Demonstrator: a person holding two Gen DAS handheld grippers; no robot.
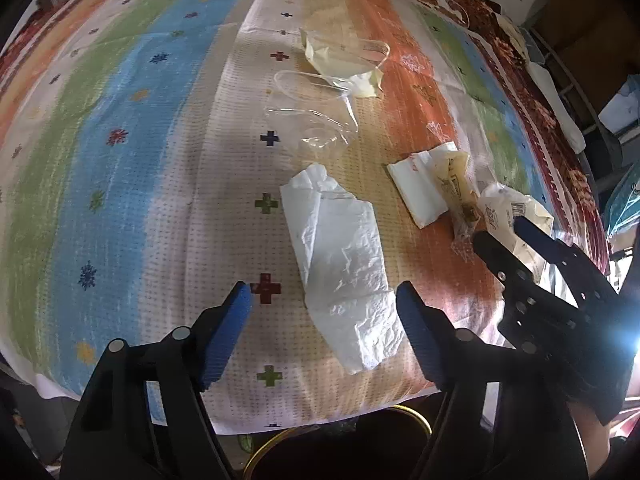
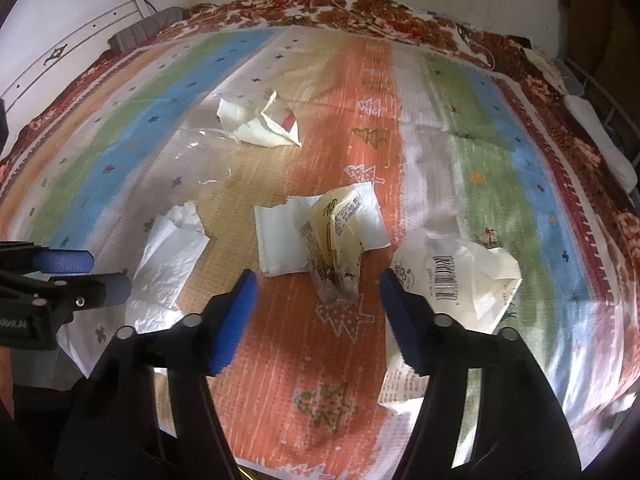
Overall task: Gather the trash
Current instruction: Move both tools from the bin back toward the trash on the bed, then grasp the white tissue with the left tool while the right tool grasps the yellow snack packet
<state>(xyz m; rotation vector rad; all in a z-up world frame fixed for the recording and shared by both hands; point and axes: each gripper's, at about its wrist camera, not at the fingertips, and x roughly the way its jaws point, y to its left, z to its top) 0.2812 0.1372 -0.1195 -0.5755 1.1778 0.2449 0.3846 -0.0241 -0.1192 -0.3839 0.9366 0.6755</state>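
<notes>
Two tongs I hold spread: left gripper (image 1: 324,304) straddles the white napkin (image 1: 344,264); right gripper (image 2: 318,294) flanks the wrapper (image 2: 334,264) beside that napkin.

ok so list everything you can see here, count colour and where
striped patterned bedcover: one, blue, green, orange, white bands, spread under everything
crumpled white tissue paper: one, white, near edge, between the left jaws
clear crushed plastic cups: at least two, transparent, middle
folded white napkin with yellowish printed wrapper on it: one each, centre
barcoded white wrapper: one, white, right side
torn cream packet: one, cream, far side
brass-rimmed bin: one, dark, below the bed edge
left gripper: one, black with blue pads, open
right gripper: one, same colours, open
</notes>
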